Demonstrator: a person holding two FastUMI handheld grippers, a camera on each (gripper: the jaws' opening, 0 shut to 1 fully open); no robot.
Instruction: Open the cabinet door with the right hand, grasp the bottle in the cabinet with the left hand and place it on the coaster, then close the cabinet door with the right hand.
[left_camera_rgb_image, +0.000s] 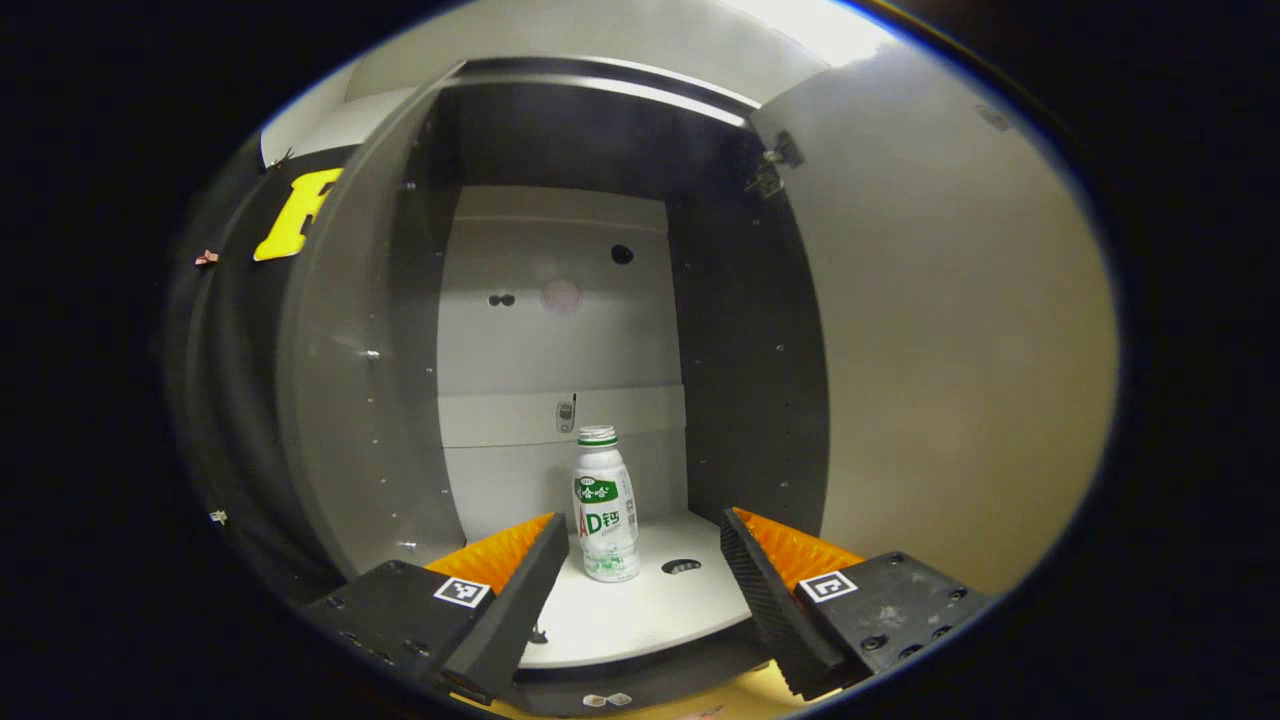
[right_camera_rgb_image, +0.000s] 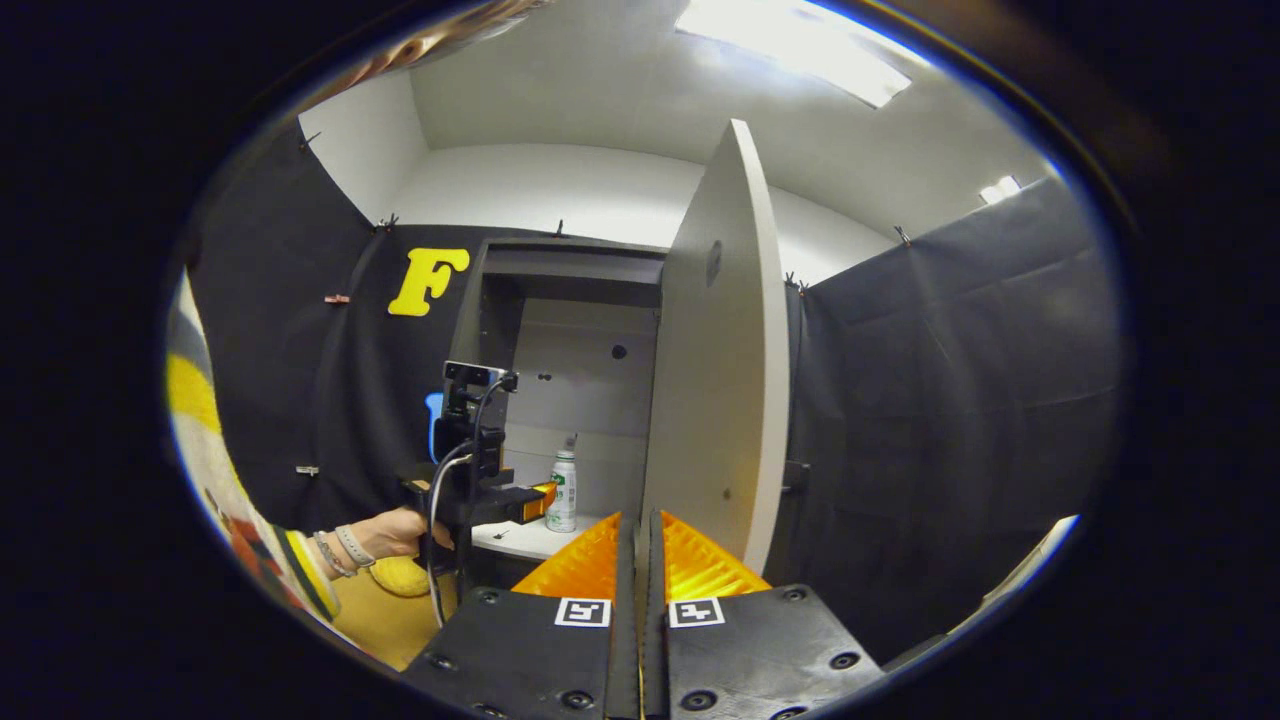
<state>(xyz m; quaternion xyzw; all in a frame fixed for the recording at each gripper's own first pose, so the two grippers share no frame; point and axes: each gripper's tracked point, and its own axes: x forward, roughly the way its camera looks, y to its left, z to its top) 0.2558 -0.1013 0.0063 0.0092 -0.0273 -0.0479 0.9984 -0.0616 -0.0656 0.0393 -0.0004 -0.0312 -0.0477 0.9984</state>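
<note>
Left gripper (left_camera_rgb_image: 640, 545): fingers spread wide, nothing held, tips just past cabinet (left_camera_rgb_image: 560, 300) front edge. Bottle (left_camera_rgb_image: 605, 505) upright on white shelf (left_camera_rgb_image: 650, 610), between tips, farther in, untouched. Free shelf room either side of bottle. Cabinet door (left_camera_rgb_image: 950, 350) swung open at right. Right gripper (right_camera_rgb_image: 640, 540): fingers pressed together, nothing between, apart from door edge, which rises just behind tips. Hand (right_camera_rgb_image: 390, 535) holds left gripper at opening.

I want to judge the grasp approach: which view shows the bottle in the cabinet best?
The left gripper view: the bottle stands upright on the cabinet's shelf, large and unobstructed, ahead of the open left claw. In the right gripper view the bottle is small and distant, beside the open cabinet door.
</note>
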